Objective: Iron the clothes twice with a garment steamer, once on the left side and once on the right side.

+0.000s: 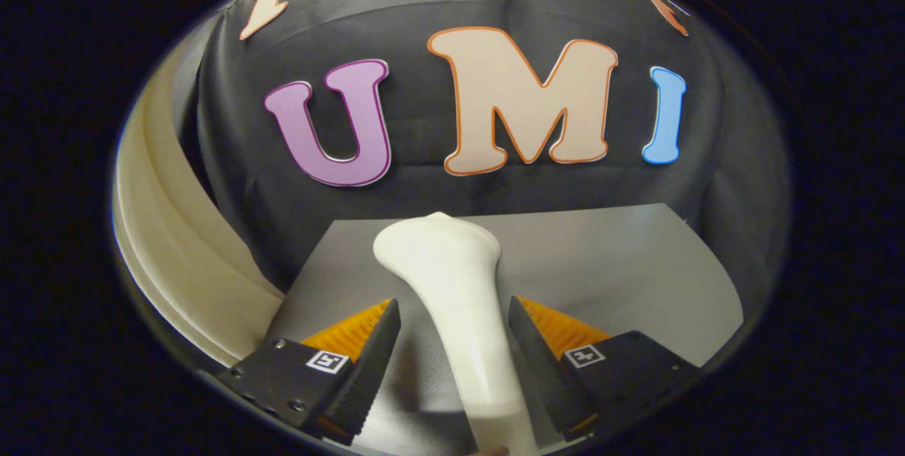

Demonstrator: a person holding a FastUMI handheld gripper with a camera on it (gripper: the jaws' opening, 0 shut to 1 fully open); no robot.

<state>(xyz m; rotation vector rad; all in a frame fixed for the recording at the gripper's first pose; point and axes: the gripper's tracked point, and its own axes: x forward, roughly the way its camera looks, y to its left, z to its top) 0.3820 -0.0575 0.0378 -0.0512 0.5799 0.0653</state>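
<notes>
A white garment steamer (452, 279) lies on a grey surface (622, 265), its slim handle running back between my fingers and its wider head pointing away toward the booth wall. My gripper (453, 304) is open and straddles the handle. The left finger (368, 364) stands a small gap off the handle. The right finger (544, 364) is very close to its other side; I cannot tell whether it touches. The near end of the handle runs out of sight below the fingers.
The grey surface ends at a straight far edge (565, 210) just beyond the steamer's head, with the black cloth wall right behind it. A cream curved band (177, 244) sweeps along the left side, beside the surface's left corner.
</notes>
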